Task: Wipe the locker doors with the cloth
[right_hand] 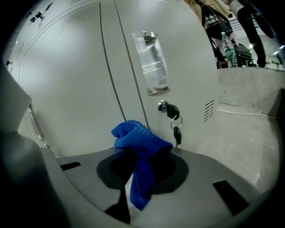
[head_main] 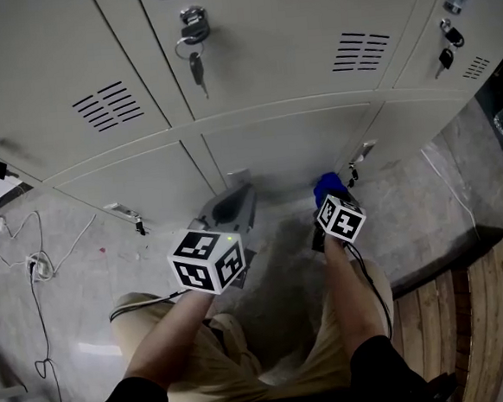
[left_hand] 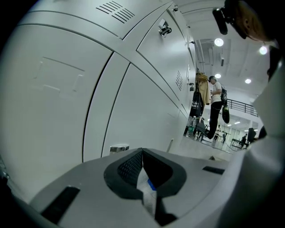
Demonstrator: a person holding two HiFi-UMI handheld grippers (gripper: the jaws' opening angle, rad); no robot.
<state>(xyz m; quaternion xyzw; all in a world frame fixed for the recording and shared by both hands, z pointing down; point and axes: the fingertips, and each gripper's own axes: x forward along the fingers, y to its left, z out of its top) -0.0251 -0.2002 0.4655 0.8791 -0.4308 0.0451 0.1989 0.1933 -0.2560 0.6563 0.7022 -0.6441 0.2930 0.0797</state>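
R gripper (right_hand: 142,171): fingers clamped on blue cloth (right_hand: 139,141). Bunch sticks up past the tips, tail hangs down btwn them. Cloth sits just in front of lower locker door (right_hand: 80,89); can't tell if it's touching. Key (right_hand: 177,133) hangs in the lock of the next door. L gripper (left_hand: 143,171): fingers together, nothing held, pointed at lower doors, beside R.

The cloth (right_hand: 141,144) is a bright blue, nubby rag. It is bunched in a lump over the closed jaws of the right gripper (right_hand: 140,165), with a tail hanging down between them. The locker doors (head_main: 290,145) are pale grey metal, all shut, in two tiers, and the cloth sits close before a lower one.
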